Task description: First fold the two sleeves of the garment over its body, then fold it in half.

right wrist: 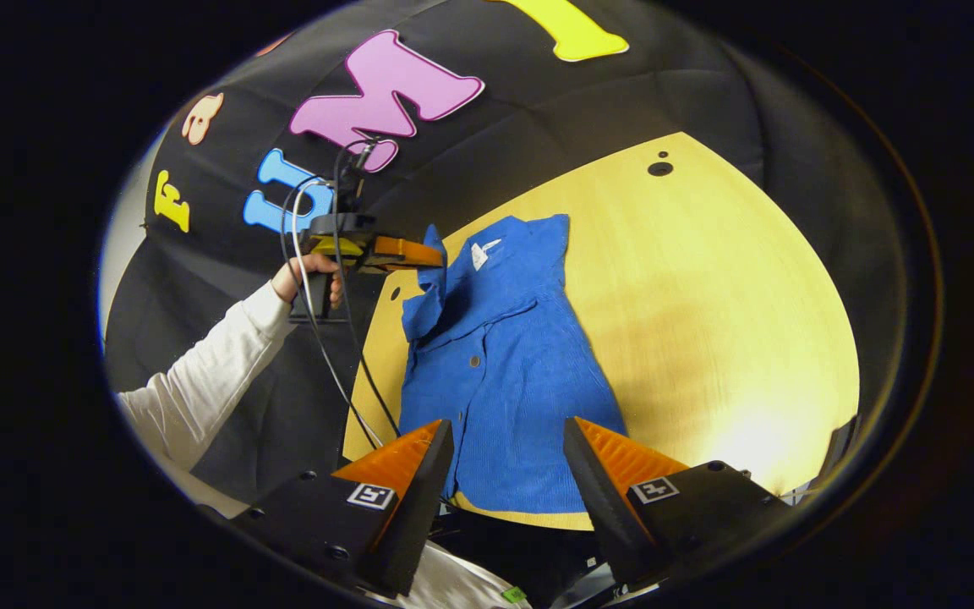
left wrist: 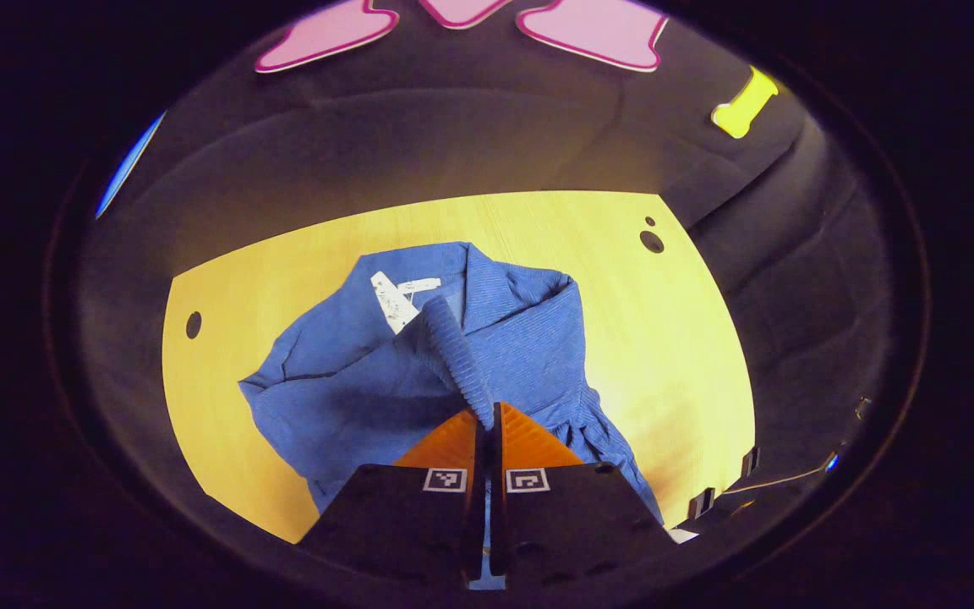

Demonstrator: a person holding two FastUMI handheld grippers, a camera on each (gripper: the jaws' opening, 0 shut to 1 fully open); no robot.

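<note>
One blue shirt (right wrist: pixel 504 372) lengthwise, collar far; left tool (left wrist: pixel 487 423) pinching its sleeve (left wrist: pixel 457 359), right tool (right wrist: pixel 508 448) agape, empty.

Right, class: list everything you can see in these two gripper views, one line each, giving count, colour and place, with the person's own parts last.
Garment: one, blue, lying on the table, collar end away from the right gripper.
Sleeve: one, blue ribbed, lifted off the garment, pinched between the left gripper's fingers.
Tag: one, white, inside the collar.
Table: one, light wood, under the garment.
Cable: dark, hanging from the left gripper.
Left gripper: one, shut on the sleeve.
Right gripper: one, open, above the garment's near hem.
Hand: one, holding the left gripper; white sleeve behind it.
</note>
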